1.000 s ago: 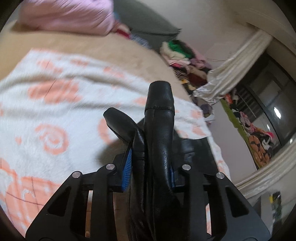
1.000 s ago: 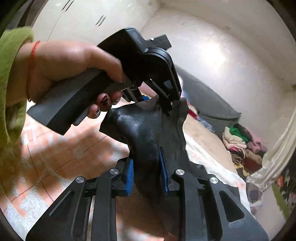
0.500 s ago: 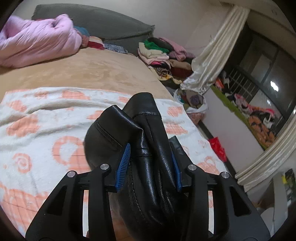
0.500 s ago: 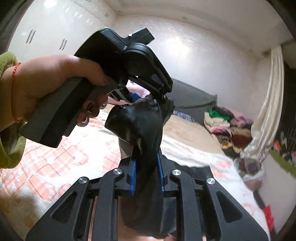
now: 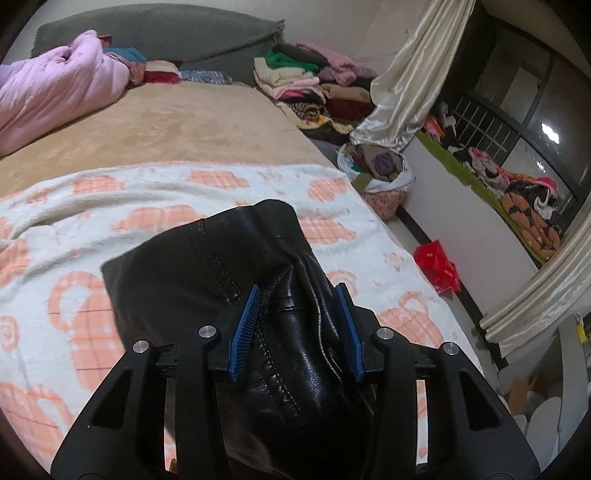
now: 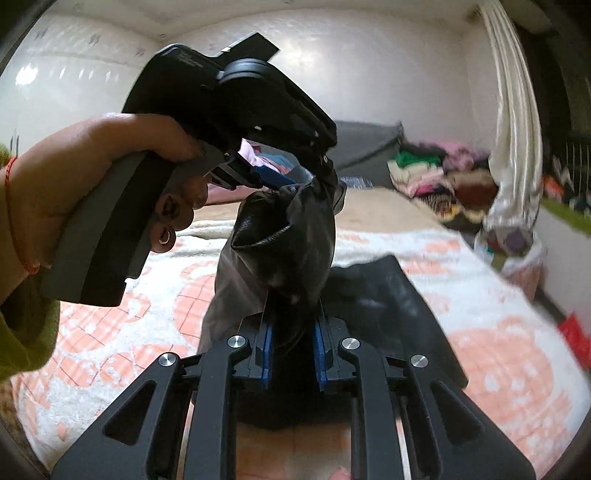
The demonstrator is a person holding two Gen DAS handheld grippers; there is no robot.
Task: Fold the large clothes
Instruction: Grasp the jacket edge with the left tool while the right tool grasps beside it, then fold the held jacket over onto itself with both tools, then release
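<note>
A: Left hand-held gripper (image 5: pixel 297 328): blue pads (image 5: pixel 243 330) set narrow, pressed on a bunched fold of the black leather garment (image 5: pixel 221 266). Carried by a hand (image 6: pixel 92 184) in a green sleeve (image 6: pixel 22 332), seen in the right wrist view.

B: Garment position?

A: Raised above the bed (image 5: pixel 184 122), over the white-and-orange patterned blanket (image 5: pixel 74 206), toward the bed's right edge. One panel spread lower right, near the blanket; contact not determinable.

B: Right hand-held gripper (image 6: pixel 293 347)?

A: Set narrow, clamped on a second gather of the same garment, directly below the left unit.

B: Surroundings, left to right?

A: Pink quilt (image 5: pixel 48 96) at the bed's far left corner. Grey cushion (image 5: pixel 166 33) along the far edge. Stacked clothes (image 5: pixel 310 81) past the far right corner. Cream curtain (image 5: pixel 413 85) beyond. Red box (image 5: pixel 437 266) on the floor beside the right edge.
</note>
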